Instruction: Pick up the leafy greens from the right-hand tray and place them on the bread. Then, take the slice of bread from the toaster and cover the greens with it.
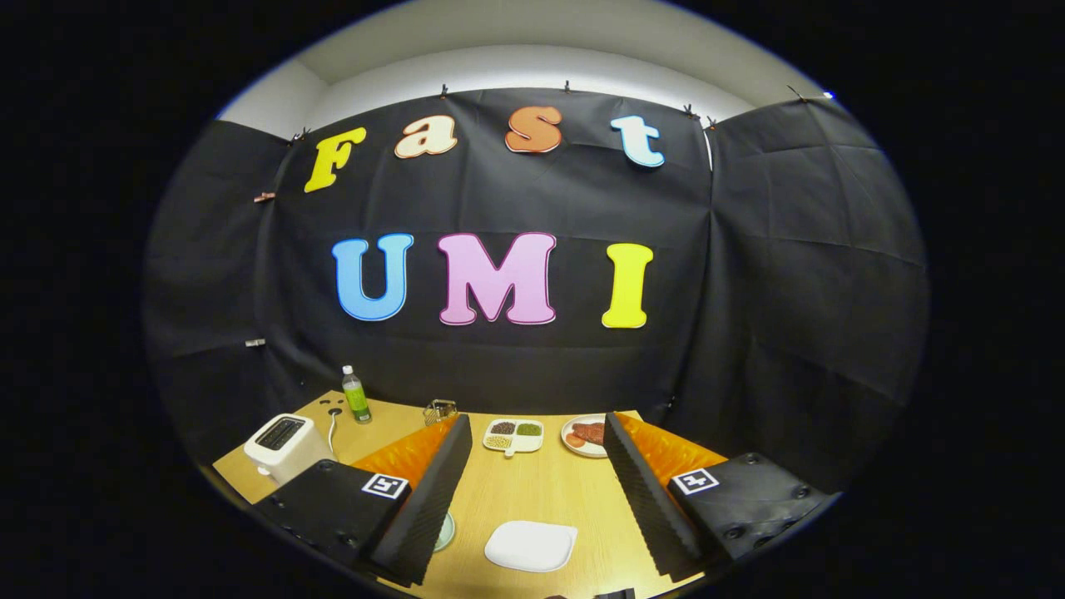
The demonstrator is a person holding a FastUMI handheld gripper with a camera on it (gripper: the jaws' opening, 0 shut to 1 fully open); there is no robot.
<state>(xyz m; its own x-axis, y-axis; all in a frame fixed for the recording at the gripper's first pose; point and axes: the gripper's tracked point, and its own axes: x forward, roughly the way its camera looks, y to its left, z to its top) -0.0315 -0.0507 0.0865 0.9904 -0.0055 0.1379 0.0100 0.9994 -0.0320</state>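
Observation:
My gripper [537, 423] is open wide and held above the near part of a wooden table [549, 491], with nothing between its fingers. A flat white rounded-square piece [531, 545] lies on the table between the fingers, close below me; I cannot tell whether it is a plate or bread. A white toaster [283, 445] stands left of the left finger, its top slot dark, and no bread can be made out in it. Beyond the fingertips sits a small white divided tray [514, 434] with dark, green and pale fillings.
A round plate with reddish meat [586, 435] lies right of the divided tray, partly behind the right finger. A green bottle [356, 395] and a small wire basket [439, 409] stand at the table's far edge. A pale green dish rim [447, 532] peeks from behind the left finger.

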